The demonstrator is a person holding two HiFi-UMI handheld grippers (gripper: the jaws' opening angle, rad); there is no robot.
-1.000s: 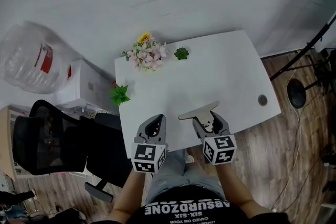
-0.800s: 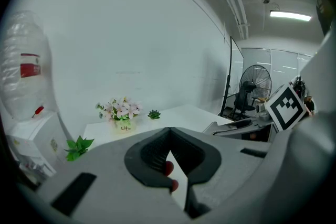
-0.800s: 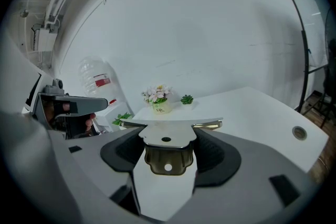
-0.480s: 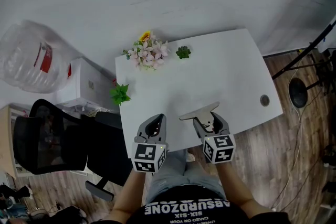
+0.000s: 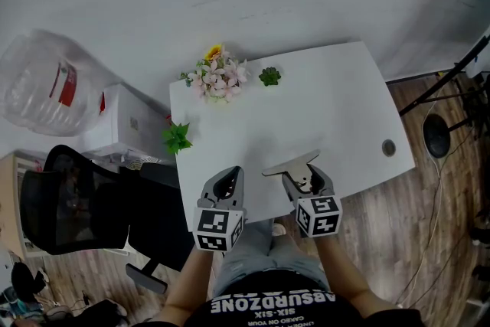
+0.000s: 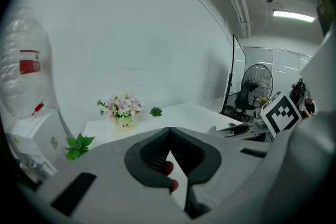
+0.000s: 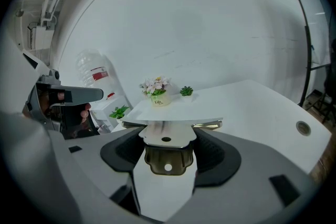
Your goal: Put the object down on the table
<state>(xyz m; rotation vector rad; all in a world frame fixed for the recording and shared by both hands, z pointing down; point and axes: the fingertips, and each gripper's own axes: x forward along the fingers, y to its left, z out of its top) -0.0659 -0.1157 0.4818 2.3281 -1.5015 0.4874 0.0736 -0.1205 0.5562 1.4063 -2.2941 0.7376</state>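
**Scraper barely moved, still clamped at the tabletop's near edge**

Over the last second almost nothing has shifted. The right tongs (image 7: 167,150) stay closed on the shank of the metal scraper (image 7: 170,124), and it hangs where it did, so the put-down looks not yet done. The blade juts out ahead of those tongs over the near edge of the white tabletop (image 5: 329,103); I cannot tell whether it touches. Its long axis runs along the tongs, away from the person, blade end foremost. The broad blade lies flat, its front edge crosswise to the jaws and slightly slanted. The left tongs (image 6: 169,136), beside the right ones, are pinched narrow with nothing between them.
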